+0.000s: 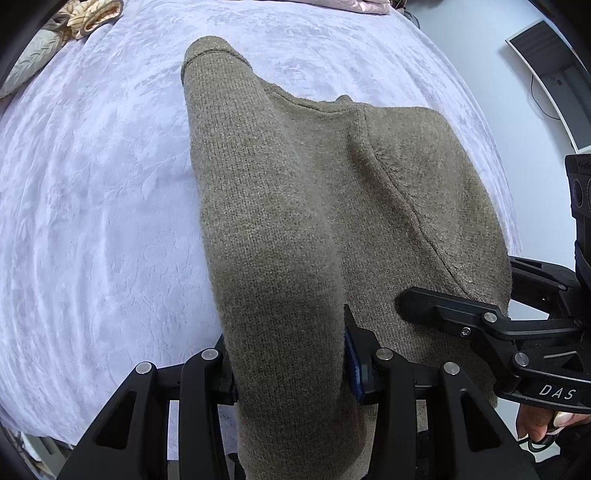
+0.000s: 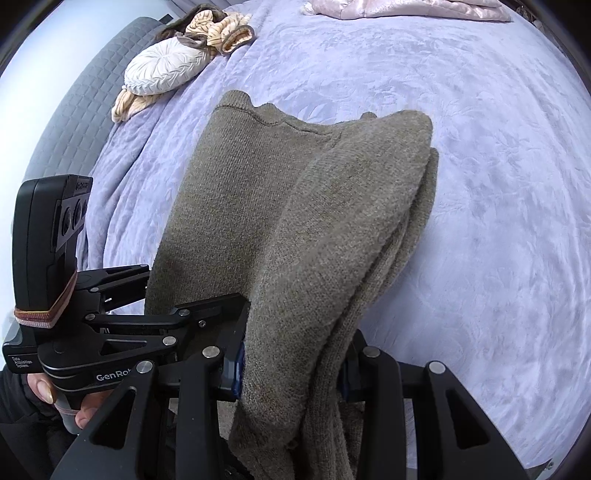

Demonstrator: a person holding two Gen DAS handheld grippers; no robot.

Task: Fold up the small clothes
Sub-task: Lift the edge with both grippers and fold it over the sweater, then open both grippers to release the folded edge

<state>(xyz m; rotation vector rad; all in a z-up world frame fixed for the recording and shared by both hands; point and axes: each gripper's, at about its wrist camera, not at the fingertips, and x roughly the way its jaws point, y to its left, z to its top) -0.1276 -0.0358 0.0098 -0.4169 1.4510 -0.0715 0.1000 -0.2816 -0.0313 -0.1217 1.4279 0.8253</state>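
Observation:
An olive-brown knit sweater (image 1: 295, 192) lies partly folded on the lavender bedspread (image 1: 92, 184), its near edge lifted. My left gripper (image 1: 291, 365) is shut on the sweater's near left edge, a thick fold draped between its fingers. My right gripper (image 2: 295, 369) is shut on the near right edge of the sweater (image 2: 258, 206), where several layers bunch between its fingers. The right gripper also shows in the left wrist view (image 1: 443, 310), and the left gripper shows in the right wrist view (image 2: 207, 306), both at the cloth's near edge. The far hem rests on the bed.
A round white cushion (image 2: 166, 70) and a beige-brown garment (image 2: 218, 29) lie at the bed's far left by the grey headboard (image 2: 74, 122). Pink fabric (image 2: 406, 7) lies at the far edge. A white device (image 1: 550, 77) stands by the wall.

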